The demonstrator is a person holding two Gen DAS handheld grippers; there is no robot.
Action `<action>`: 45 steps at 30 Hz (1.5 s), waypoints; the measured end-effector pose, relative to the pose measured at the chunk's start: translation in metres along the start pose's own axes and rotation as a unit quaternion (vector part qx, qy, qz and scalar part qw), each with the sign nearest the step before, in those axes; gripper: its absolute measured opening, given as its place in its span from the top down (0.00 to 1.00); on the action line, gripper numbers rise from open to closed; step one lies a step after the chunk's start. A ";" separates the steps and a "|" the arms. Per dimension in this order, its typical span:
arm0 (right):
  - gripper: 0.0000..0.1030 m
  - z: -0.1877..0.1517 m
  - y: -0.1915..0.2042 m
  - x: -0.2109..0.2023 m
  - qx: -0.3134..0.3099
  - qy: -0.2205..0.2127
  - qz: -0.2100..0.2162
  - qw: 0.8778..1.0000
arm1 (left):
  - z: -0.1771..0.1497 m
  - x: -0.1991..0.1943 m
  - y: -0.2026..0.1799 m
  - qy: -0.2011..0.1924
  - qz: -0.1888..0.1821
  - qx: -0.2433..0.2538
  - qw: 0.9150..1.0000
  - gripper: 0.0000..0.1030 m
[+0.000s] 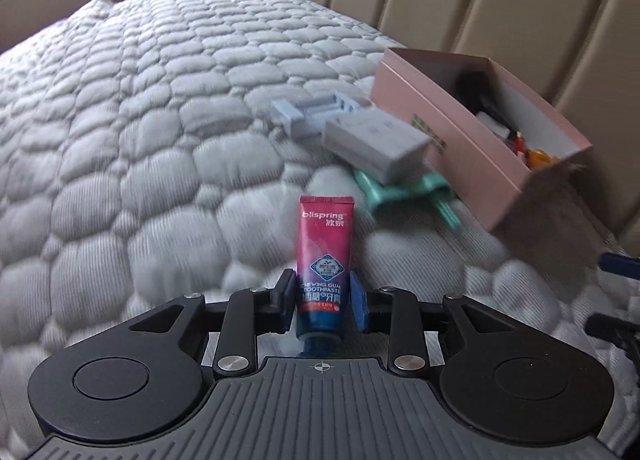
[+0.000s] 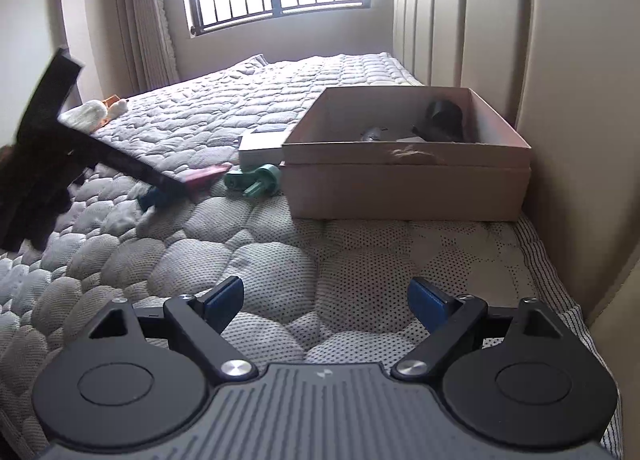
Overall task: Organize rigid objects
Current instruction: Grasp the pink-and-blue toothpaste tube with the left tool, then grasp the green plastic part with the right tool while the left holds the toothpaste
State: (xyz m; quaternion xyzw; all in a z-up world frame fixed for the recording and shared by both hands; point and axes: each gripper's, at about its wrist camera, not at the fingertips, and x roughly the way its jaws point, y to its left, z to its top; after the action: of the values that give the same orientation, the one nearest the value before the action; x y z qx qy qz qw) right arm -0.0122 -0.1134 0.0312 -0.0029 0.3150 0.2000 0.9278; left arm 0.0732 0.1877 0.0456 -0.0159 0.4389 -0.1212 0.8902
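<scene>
My left gripper (image 1: 322,302) is shut on a red and blue toothpaste tube (image 1: 325,256), gripping its lower part near the cap. It also shows in the right wrist view (image 2: 200,178), held by the left gripper's dark arm just over the bed. A pink cardboard box (image 1: 464,139) with several small items inside stands by the headboard; it also shows in the right wrist view (image 2: 404,175). My right gripper (image 2: 322,302) is open and empty above the mattress, in front of the box.
A white carton (image 1: 376,141), a pale blue plastic piece (image 1: 312,109) and a green plastic tool (image 1: 404,191) lie on the quilted mattress (image 1: 140,139) beside the box. A white soft toy (image 2: 92,113) lies at the bed's far edge. The padded headboard (image 2: 500,39) is on the right.
</scene>
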 end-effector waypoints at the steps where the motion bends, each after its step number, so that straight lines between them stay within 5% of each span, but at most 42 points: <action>1: 0.13 0.000 0.003 -0.001 -0.004 0.000 0.001 1.000 | -0.009 -0.005 -0.002 0.003 0.000 -0.008 1.000 0.69; 8: 0.13 0.010 0.026 -0.002 -0.030 -0.005 0.001 1.000 | -0.064 -0.045 -0.016 -0.020 0.036 -0.054 0.998 0.69; 12: 0.16 0.028 0.046 0.013 -0.039 -0.015 -0.017 0.999 | -0.081 -0.055 -0.007 -0.039 0.023 -0.090 0.995 0.69; 17: 0.60 0.048 0.072 0.050 -0.033 0.001 -0.004 0.999 | -0.089 -0.057 -0.001 -0.056 0.013 -0.117 0.992 0.68; 22: 0.67 0.059 0.096 0.086 -0.064 -0.008 -0.068 0.996 | -0.093 -0.057 0.000 -0.067 0.011 -0.132 0.989 0.68; 27: 0.73 0.069 0.100 0.109 -0.067 0.015 -0.088 0.994 | -0.096 -0.057 0.003 -0.072 0.004 -0.139 0.988 0.68; 31: 0.89 0.070 0.101 0.114 -0.074 0.031 -0.090 0.993 | -0.097 -0.058 0.002 -0.073 0.006 -0.143 0.987 0.68; 45: 0.92 0.037 0.073 0.043 -0.084 0.060 -0.044 0.994 | -0.093 -0.058 -0.021 -0.058 0.006 -0.133 0.989 0.68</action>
State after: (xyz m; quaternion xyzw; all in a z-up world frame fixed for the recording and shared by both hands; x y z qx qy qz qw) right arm 0.0127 -0.0254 0.0446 -0.1064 0.3516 0.1841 0.9117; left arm -0.0381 0.1874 0.0358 -0.1389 0.3991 -0.0553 0.9046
